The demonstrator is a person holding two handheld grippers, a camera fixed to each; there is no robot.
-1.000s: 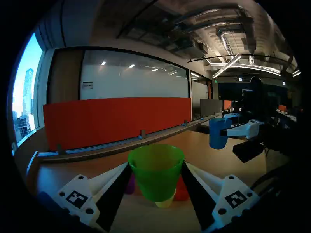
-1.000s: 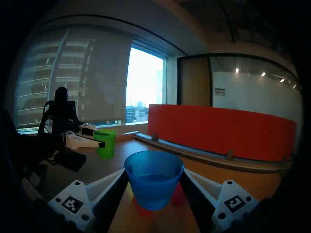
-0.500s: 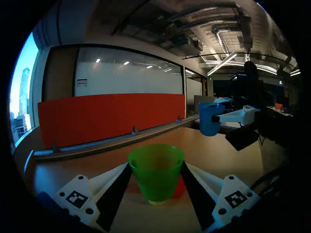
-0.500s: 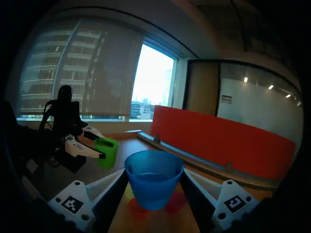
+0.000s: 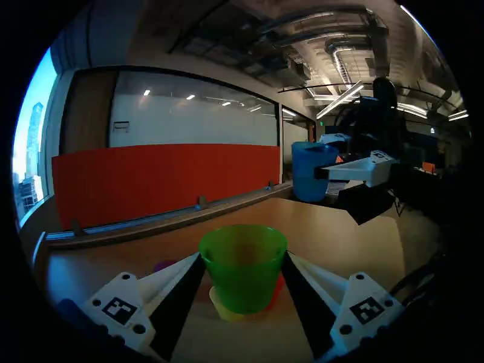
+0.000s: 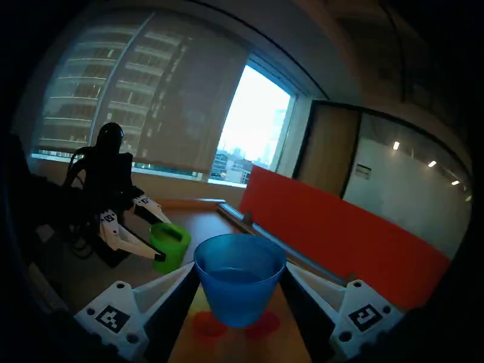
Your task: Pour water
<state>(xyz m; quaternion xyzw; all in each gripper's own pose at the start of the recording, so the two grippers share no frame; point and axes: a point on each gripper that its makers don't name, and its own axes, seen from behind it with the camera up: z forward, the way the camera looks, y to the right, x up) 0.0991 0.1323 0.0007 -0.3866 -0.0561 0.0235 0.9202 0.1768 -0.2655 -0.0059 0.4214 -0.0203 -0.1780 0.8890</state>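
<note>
Pre-pour: both cups upright above the desk.
Our right gripper pinches the blue cup, kept level so its water stays in; our left gripper pinches the green cup lower, mouth up to receive.

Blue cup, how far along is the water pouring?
Done: the left tongs grip the green cup, and the right tongs grip the blue cup, which holds water. In hand: the blue cup is held upright, above and apart from the green one. Left: tipping it over the green cup, which looks empty.
</note>
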